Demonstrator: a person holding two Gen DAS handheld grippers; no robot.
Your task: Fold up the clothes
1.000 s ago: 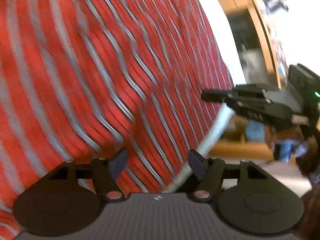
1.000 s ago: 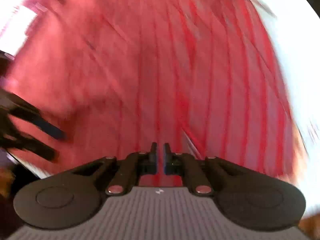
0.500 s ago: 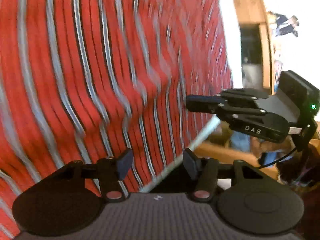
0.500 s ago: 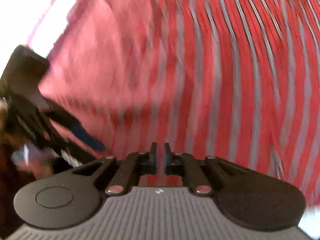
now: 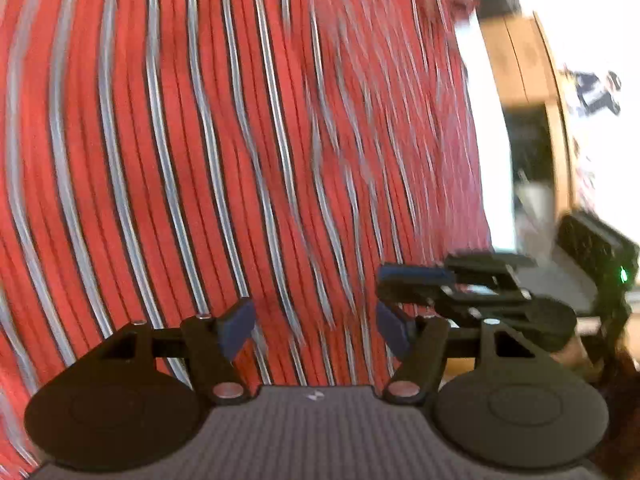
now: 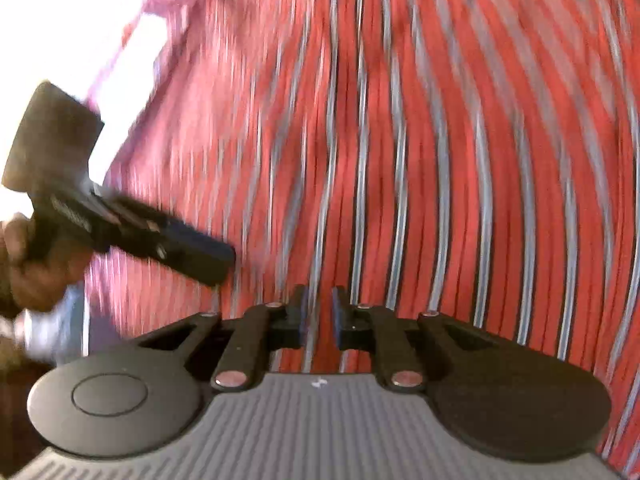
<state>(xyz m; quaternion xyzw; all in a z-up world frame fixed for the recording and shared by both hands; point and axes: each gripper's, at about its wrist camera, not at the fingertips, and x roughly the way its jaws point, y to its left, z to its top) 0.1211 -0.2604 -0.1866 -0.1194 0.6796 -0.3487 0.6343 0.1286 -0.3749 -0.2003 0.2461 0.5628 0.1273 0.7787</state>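
Black jaws with blue pads tell most of the story. The left gripper (image 5: 316,326) stands spread wide, with nothing pinched; the red cloth seen between its fingers lies beneath them, and whether the tips touch it I cannot tell. The right gripper (image 6: 319,312) has just been opening: its jaws show a narrow gap, and no fold of fabric is clearly caught there. In the left wrist view it reaches in from the right, just beside the left one's right finger.

Outward from both tools spreads the red striped garment (image 5: 208,152), thin grey-white lines running away from the cameras, rippled in places. It lies on a white surface (image 6: 52,36) that shows at the upper left of the right wrist view, where a paler pink edge of the cloth trails off. A hand (image 6: 32,264) holds the left tool at that view's left side. Both pictures are smeared by motion.

The risks, as I judge them: the tools are close enough to knock fingers if either swings inward. With neither holding cloth, a fresh pinch may take only the top layer, or bunch a ripple, leaving a crooked fold. A hasty grab could also drag the garment across the surface and undo its lay.
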